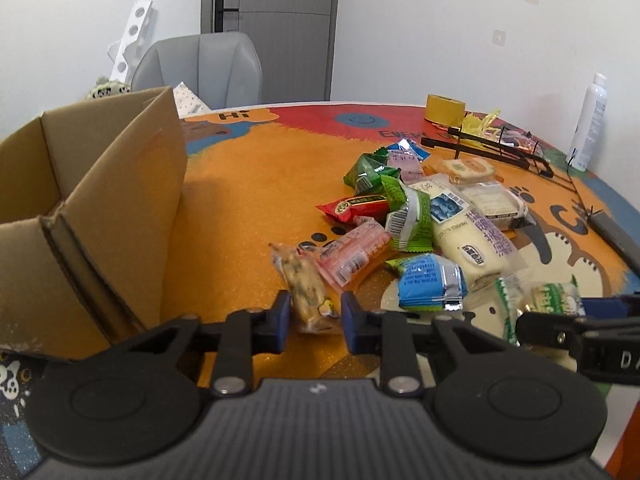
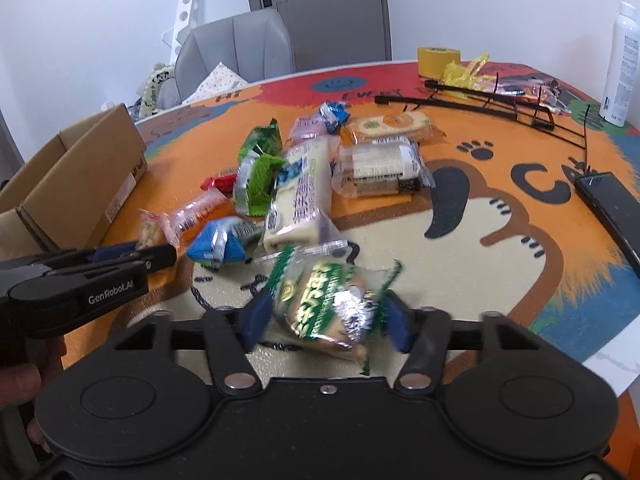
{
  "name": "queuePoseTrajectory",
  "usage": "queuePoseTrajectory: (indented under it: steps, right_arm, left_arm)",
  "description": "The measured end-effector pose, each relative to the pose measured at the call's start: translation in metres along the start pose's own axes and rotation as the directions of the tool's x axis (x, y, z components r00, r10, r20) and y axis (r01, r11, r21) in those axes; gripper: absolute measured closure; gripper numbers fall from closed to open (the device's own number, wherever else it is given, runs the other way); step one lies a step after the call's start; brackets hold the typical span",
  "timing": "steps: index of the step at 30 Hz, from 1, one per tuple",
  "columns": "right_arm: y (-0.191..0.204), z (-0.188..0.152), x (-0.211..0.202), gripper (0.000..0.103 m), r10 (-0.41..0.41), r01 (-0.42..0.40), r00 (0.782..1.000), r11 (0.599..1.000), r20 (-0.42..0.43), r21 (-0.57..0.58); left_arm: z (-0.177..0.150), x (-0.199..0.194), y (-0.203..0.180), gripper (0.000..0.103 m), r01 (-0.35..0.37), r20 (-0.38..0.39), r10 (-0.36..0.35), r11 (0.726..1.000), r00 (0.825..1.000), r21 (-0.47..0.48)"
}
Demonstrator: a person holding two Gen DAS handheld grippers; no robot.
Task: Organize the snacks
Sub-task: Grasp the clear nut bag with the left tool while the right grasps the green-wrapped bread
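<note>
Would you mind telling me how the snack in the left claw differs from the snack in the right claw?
The left claw grips a narrow biscuit bar in clear wrap; the right claw grips a wider green-printed packet.
The biscuit bar lies lengthwise along the fingers; the green-printed packet spans the gap crosswise.
The biscuit bar looks sharp; the packet is blurred.
Both are wrapped snacks at the near edge of the pile.
</note>
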State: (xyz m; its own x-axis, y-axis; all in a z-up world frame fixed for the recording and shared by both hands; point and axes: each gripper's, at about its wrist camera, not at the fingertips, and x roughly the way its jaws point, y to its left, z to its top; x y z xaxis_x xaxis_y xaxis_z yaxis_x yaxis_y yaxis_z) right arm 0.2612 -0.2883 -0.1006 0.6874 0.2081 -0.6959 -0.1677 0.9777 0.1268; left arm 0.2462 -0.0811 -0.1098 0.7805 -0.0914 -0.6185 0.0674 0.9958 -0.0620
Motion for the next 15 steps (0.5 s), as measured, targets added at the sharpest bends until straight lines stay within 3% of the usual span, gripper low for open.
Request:
queuePoseTrajectory:
  steps: [8, 11, 15]
  right_arm:
    - [0.004, 0.003, 0.0, 0.056, 0.006, -0.006, 1.0, 1.0, 0.003, 0.0]
    - [0.009, 0.003, 0.003, 0.03, -0.044, 0.044, 0.999, 0.999, -0.006, -0.025]
    - [0.011, 0.0, 0.011, 0.017, -0.036, 0.035, 0.999, 0.999, -0.033, -0.015]
  left_arm:
    - [0.003, -0.011, 0.005, 0.087, 0.019, 0.01, -0.019, 1.0, 1.0, -0.003]
    - [0.003, -0.015, 0.007, 0.087, 0.028, 0.009, -0.027, 1.0, 1.0, -0.007]
    - [0.003, -0.022, 0.007, 0.088, 0.038, 0.018, -0.038, 0.999, 0.999, 0.003]
